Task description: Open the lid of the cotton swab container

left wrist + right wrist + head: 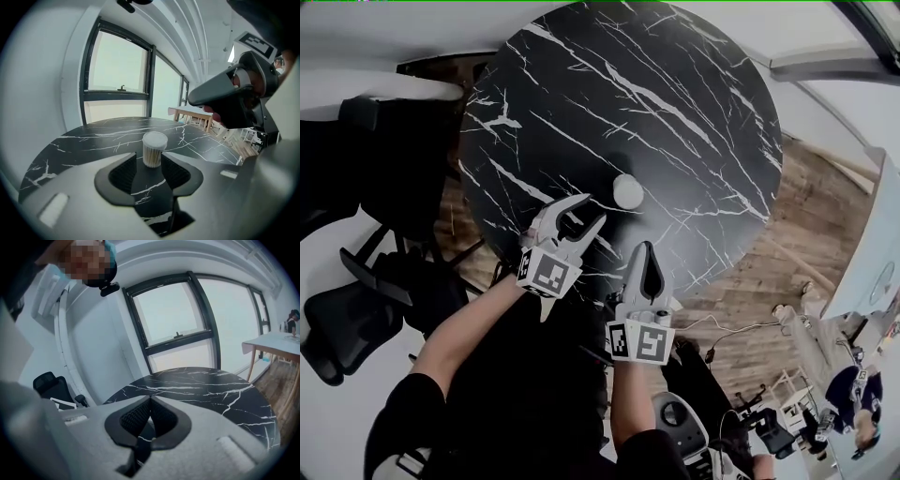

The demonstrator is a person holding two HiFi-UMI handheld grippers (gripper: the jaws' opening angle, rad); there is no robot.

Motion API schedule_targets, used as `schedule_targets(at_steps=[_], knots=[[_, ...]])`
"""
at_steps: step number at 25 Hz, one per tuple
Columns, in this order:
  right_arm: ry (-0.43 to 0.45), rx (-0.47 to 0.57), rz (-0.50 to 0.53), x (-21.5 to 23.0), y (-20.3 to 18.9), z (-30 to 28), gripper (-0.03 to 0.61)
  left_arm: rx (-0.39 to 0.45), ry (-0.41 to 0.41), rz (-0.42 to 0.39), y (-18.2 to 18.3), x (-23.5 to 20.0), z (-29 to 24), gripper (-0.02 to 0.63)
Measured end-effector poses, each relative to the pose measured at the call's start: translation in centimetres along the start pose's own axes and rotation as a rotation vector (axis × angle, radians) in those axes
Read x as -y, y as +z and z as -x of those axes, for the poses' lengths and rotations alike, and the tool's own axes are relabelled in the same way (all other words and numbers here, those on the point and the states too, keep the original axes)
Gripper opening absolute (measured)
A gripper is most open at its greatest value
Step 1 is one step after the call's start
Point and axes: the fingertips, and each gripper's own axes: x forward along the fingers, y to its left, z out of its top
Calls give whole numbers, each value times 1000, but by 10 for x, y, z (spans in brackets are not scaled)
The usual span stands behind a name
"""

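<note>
A small clear cotton swab container (627,191) with a white lid stands upright and closed on the round black marble table (694,112). My left gripper (593,208) is open just short of it at the near left. In the left gripper view the container (154,148) stands just beyond the ribbed pads (123,173), centred on the gap, and nothing touches it. My right gripper (646,247) hovers over the table's near edge, apart from the container, with its jaws shut on nothing (150,400). The container does not show in the right gripper view.
Black office chairs (356,309) stand left of the table on the near side. Wooden floor (806,216) lies to the right, with light tables (194,115) and a person (853,394) farther off. A large window (173,329) is behind the table.
</note>
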Motion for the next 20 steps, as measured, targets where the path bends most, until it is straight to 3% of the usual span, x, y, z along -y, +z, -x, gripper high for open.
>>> schedule_targets(at_steps=[7, 20], knots=[[1, -21, -10, 7, -8, -8, -4, -49, -49, -1, -13, 9, -22, 234], [-11, -57, -27, 20, -19, -19, -3, -71, -50, -5, -13, 8, -50, 268]])
